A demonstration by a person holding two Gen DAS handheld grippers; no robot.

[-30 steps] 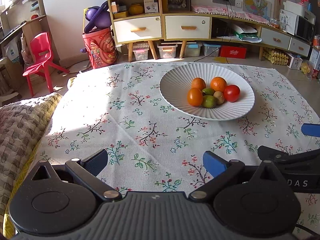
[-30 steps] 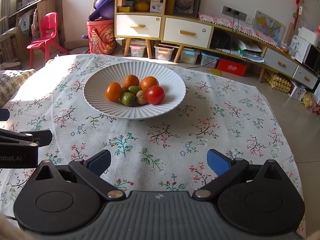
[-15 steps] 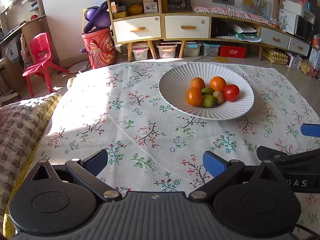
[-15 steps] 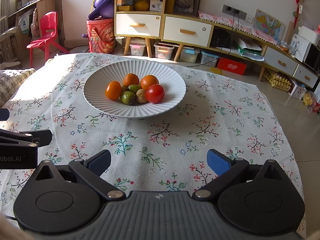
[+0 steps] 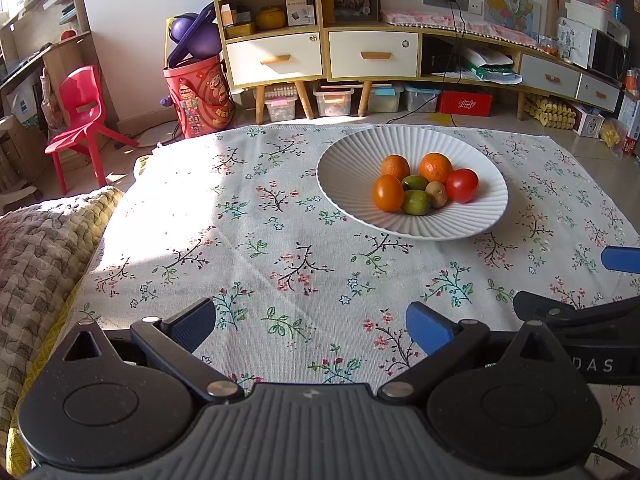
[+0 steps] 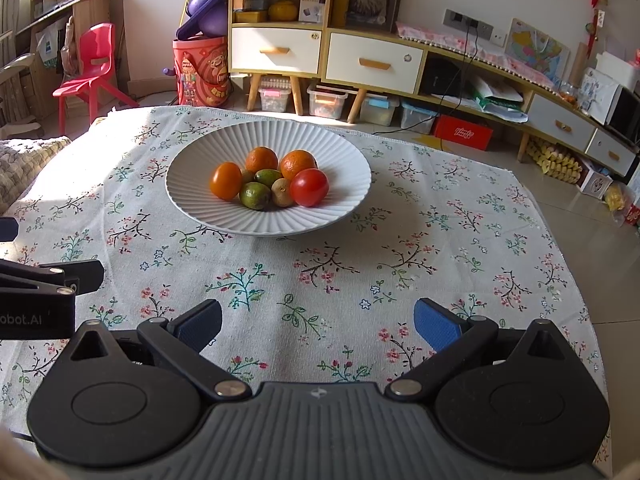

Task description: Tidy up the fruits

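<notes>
A white ribbed plate (image 5: 348,156) (image 6: 192,160) stands on the floral tablecloth. It holds several fruits in a cluster: oranges (image 5: 435,167) (image 6: 298,165), an orange persimmon-like fruit (image 5: 387,193) (image 6: 225,180), green fruits (image 5: 416,202) (image 6: 255,195), a kiwi (image 5: 438,194) (image 6: 282,192) and a red tomato (image 5: 462,185) (image 6: 309,187). My left gripper (image 5: 311,323) is open and empty over the cloth, short of the plate. My right gripper (image 6: 318,322) is open and empty, also short of the plate.
The floral cloth (image 5: 248,232) covers the table. A knitted blanket (image 5: 36,248) lies at the left edge. Behind stand a red chair (image 5: 80,116), a red bin (image 5: 200,96) and low cabinets (image 5: 372,56). The right gripper's arm (image 5: 580,312) shows at right.
Both views have shifted very slightly; the plate sits a touch lower and nearer in the right wrist view. Both grippers stay open and the fruits have not moved.
</notes>
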